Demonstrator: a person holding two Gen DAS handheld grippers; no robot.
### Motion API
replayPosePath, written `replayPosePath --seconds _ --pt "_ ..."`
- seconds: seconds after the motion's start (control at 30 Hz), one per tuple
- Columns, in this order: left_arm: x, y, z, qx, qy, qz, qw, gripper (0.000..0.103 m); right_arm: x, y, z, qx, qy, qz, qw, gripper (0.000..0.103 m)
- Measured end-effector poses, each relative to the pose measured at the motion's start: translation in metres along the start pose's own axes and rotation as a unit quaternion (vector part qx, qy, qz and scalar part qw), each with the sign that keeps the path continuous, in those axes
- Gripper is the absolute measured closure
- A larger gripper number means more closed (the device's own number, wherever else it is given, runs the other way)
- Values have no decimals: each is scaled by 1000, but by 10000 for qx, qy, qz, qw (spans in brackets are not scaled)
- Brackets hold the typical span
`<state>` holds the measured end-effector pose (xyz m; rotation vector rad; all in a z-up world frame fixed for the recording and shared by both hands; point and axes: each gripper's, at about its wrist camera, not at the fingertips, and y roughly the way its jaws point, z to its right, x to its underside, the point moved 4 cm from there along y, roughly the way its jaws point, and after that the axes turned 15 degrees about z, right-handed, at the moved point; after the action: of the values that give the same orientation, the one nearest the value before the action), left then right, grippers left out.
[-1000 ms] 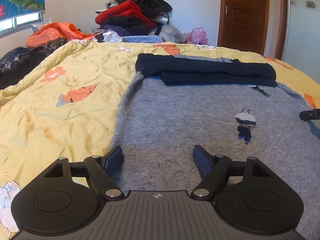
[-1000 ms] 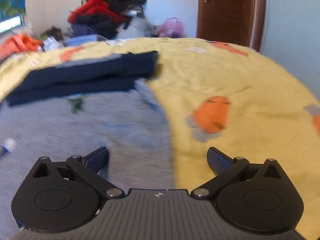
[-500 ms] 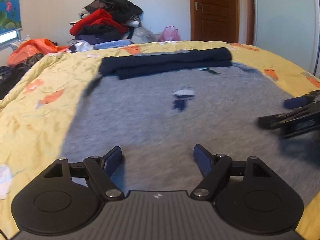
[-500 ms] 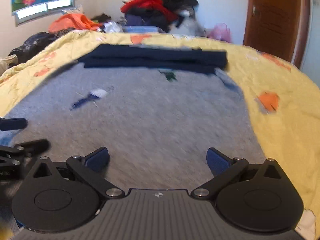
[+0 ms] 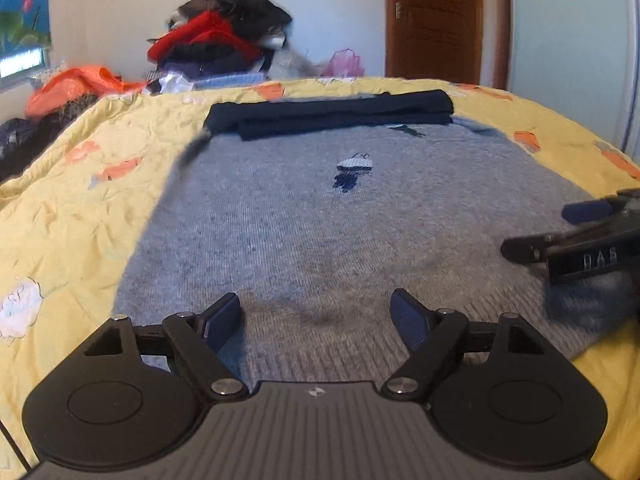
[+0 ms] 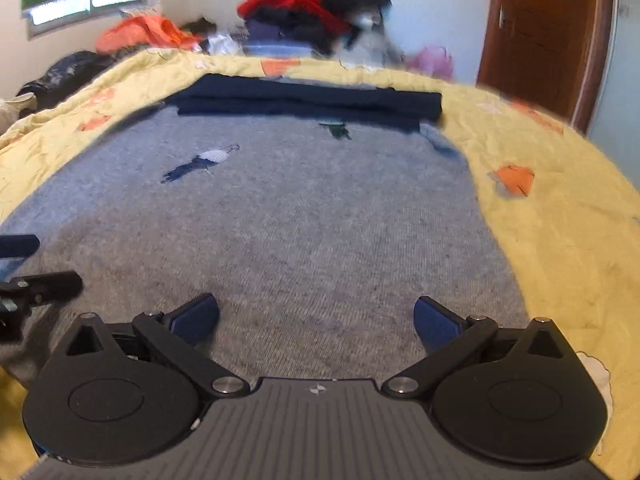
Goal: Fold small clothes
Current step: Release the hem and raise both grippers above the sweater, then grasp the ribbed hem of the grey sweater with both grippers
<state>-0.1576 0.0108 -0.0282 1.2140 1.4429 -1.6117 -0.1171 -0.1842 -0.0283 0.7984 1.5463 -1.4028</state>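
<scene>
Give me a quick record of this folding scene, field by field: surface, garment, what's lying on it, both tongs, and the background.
surface: yellow bedspread
garment: grey sweater, spread flat
on it: folded navy sleeves across the far end
left tongs: open, over the sweater's near hem, holding nothing
right tongs: open, over the near hem, holding nothing
background: clothes pile, wooden door

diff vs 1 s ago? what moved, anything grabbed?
Both grippers swung inward over the near hem of the grey sweater: the left gripper came off its left edge toward the middle, the right gripper off its right edge. Each now shows in the other's view. Nothing grabbed; both stayed open. Sweater and folded navy sleeves unchanged.
</scene>
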Motion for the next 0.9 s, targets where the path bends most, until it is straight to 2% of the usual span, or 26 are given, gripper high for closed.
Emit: replayPosePath --seconds 0.1,0.3,0.47,0.53,0.6,0.67,0.77,0.83,0.9 --pt "2 -3 -10 70 34 -2 10000 20 0 -2 9 -48 1 -4 10000 0" --pt "-1 -11 -15 -75 15 -127 9999 20 -1 -4 10 -39 -1 17 10000 0" --pt "0 -26 -7 129 -76 -7 9999 20 -3 -4 11 3 25 -93 10000 0" --pt "9 -25 -5 158 19 -84 9998 19 -2 -5 10 14 11 -72 10000 0" --pt "11 -27 -8 187 65 6 9998 19 -1 -7 11 -4 20 -57 10000 0" --pt "6 -29 -16 64 30 -165 9998 18 -3 -11 14 23 46 -93 9999 1" --pt "4 -42 -43 -281 -139 -107 9995 19 -8 -30 37 164 260 9 9995 1" --pt "7 -49 -67 -617 -286 -167 9975 19 -7 -43 64 359 580 -9 9977 1" --pt "9 -56 -92 -820 -706 -274 9937 19 -3 -56 94 515 1116 -90 9924 1"
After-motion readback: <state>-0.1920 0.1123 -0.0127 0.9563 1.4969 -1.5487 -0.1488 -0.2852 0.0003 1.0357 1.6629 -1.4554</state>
